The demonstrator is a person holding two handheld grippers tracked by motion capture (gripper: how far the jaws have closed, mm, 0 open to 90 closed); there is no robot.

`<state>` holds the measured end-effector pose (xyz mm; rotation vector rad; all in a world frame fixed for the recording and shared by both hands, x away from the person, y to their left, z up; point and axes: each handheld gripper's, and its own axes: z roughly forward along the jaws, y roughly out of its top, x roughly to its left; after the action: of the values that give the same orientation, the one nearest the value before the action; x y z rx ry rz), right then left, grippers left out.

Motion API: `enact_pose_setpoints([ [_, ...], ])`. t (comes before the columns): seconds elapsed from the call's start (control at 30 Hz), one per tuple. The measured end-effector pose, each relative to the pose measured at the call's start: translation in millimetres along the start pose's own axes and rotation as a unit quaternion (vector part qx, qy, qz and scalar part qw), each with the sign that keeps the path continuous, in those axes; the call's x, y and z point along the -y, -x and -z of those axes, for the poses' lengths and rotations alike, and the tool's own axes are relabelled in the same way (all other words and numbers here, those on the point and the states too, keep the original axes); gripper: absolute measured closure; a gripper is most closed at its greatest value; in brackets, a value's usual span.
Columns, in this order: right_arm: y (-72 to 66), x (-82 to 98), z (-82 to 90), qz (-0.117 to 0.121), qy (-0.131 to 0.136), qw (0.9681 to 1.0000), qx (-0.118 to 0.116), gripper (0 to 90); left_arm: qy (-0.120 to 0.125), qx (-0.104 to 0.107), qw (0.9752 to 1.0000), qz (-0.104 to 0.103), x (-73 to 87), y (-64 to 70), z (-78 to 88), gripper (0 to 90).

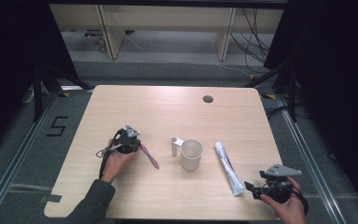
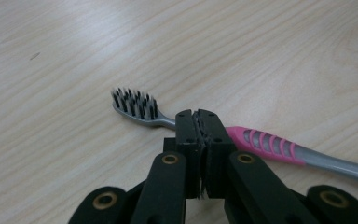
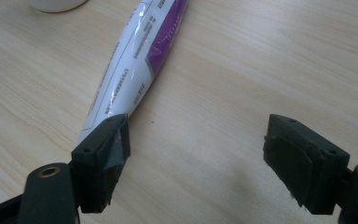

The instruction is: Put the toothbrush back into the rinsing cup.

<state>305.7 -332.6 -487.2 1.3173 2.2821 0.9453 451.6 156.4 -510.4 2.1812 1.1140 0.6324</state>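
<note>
The left tongs point(image 2: 199, 122) are clamped tight on the toothbrush point(image 2: 261, 142) at its neck, left of the cup point(image 1: 190, 154) on the counter point(image 1: 168, 112). The right tongs point(image 3: 196, 154) stand wide open and empty, just beside the toothpaste tube point(image 3: 135, 60), right of the cup. Risk: the narrow neck grip may let the toothbrush pivot or slip during lifting.

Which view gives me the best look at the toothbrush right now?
The left gripper view: the toothbrush is close up, with the dark bristles, grey neck and pink grip sharp, and the left gripper shut on its neck. In the high view it is a small pink sliver beside that gripper.
</note>
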Motion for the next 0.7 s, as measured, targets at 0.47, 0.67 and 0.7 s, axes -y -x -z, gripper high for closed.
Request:
enact_pose_setpoints([
  [0.47,0.1,0.2,0.1,0.002,-0.001,1.0,0.0,23.6,0.004,0.011,0.9999,-0.007,-16.2,16.9,-13.4,87.2],
  [0.67,0.1,0.2,0.3,0.0,-0.002,1.0,0.0,23.7,0.005,0.014,0.9998,-0.016,-23.7,22.6,-16.6,87.1],
  [0.7,0.1,0.2,0.3,0.0,-0.002,1.0,0.0,23.7,0.005,0.015,0.9998,-0.015,-25.0,24.1,-17.0,87.1],
])
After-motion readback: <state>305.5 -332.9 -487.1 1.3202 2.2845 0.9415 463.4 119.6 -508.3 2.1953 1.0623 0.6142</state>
